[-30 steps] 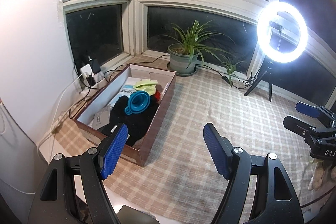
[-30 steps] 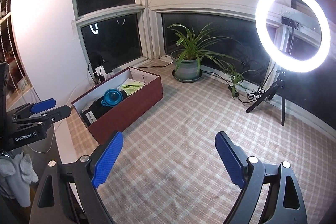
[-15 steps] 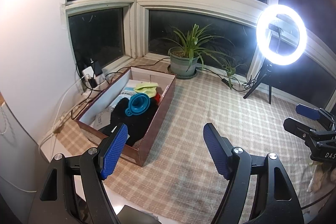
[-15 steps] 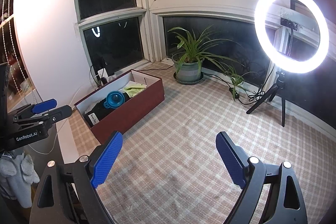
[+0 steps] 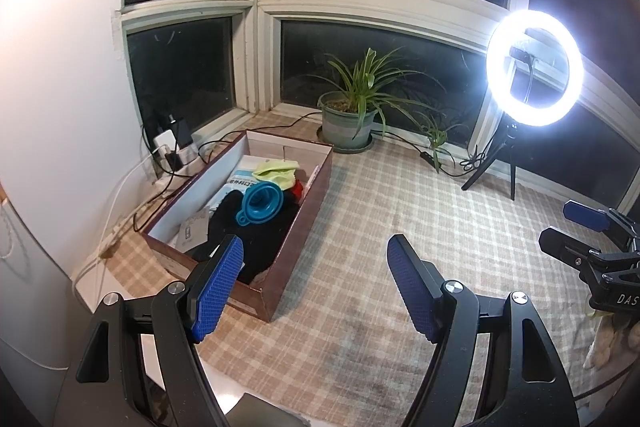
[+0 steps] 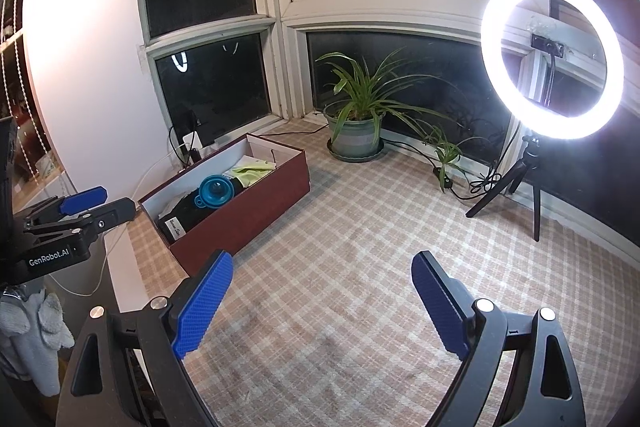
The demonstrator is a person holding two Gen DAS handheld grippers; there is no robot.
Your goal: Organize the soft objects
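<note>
We see little change since earlier frame; view only drifts. Left gripper and right gripper spread, empty. Far left, box holds black cloth, teal funnel, yellow cloth.

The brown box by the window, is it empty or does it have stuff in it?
Not empty. The open brown box holds black fabric, a blue funnel, a yellow-green cloth and some printed packets; no lid on it.

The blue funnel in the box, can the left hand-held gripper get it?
Probably yes. The funnel lies on top of the black cloth in the open box, and the left hand-held gripper is open, empty and pointed that way.
</note>
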